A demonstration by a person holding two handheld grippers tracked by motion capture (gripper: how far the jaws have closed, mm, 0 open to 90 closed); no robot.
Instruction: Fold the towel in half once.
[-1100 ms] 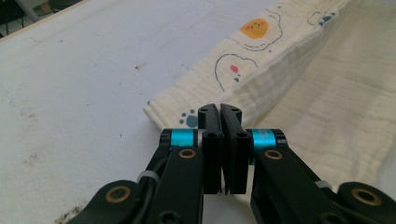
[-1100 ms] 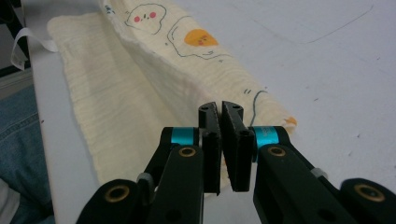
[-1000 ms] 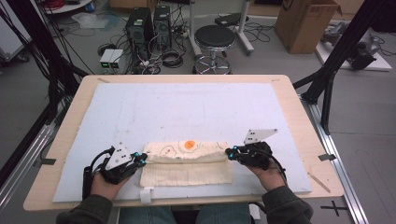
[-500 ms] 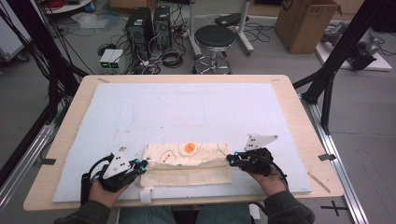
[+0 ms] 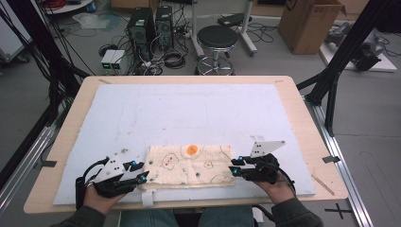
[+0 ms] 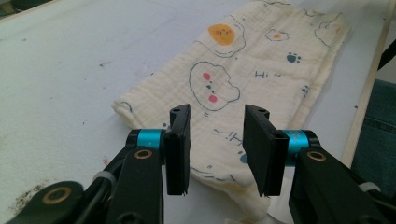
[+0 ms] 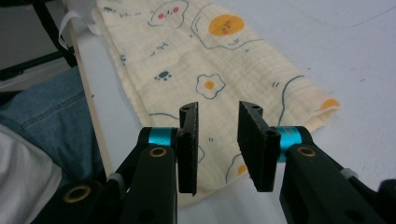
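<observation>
High view: folded cloth [image 5: 191, 164] flat near tabletop [image 5: 66, 142] front edge, between left gripper [image 5: 142, 172] and right gripper [image 5: 234, 168].
Left gripper view: jaws just opening, parted, gripping nothing, above cloth end.
Right gripper view: same, jaws apart above cloth.

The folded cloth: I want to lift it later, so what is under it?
The cloth lies flat on the pale blue mat that covers the wooden table. Whatever lies beneath or between its layers is covered.

High view overhead, facing forward-down on table [image 5: 302, 109]; gripper views close, low, opposite ends; all share cloth [image 5: 191, 164]
</observation>
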